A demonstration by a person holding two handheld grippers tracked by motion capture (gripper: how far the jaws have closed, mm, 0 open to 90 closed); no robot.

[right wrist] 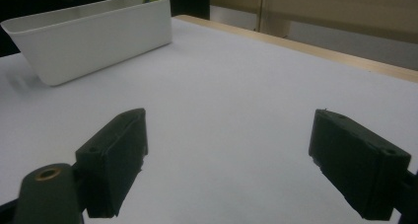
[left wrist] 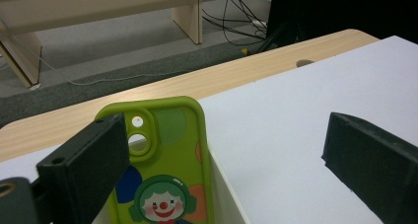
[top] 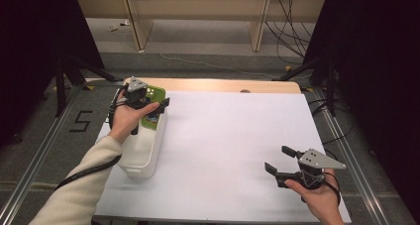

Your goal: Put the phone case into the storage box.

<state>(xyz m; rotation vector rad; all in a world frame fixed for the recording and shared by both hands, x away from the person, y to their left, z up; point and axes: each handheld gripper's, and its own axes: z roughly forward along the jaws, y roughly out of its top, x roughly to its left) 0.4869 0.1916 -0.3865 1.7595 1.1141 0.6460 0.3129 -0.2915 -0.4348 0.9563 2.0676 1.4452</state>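
- My left gripper (top: 157, 105) hangs over the far end of the white bin (top: 143, 150) at the desk's left edge, its jaws spread wide and gripping nothing.
- A green phone case (left wrist: 165, 167) stands upright in that bin, leaning at the far end; in the left gripper view it sits just beside my left jaw, with the right jaw well apart over the white sheet.
- The case carries a cartoon clown face with green hair, plus blue and orange blobs; I can read no writing on it.
- My right gripper (top: 280, 159) hovers low near the desk's near right corner, jaws released and empty.
- The white desk (top: 237, 136) between bin and right gripper lies bare.
- A "5" (top: 82, 121) is marked on the floor to the left of the desk.
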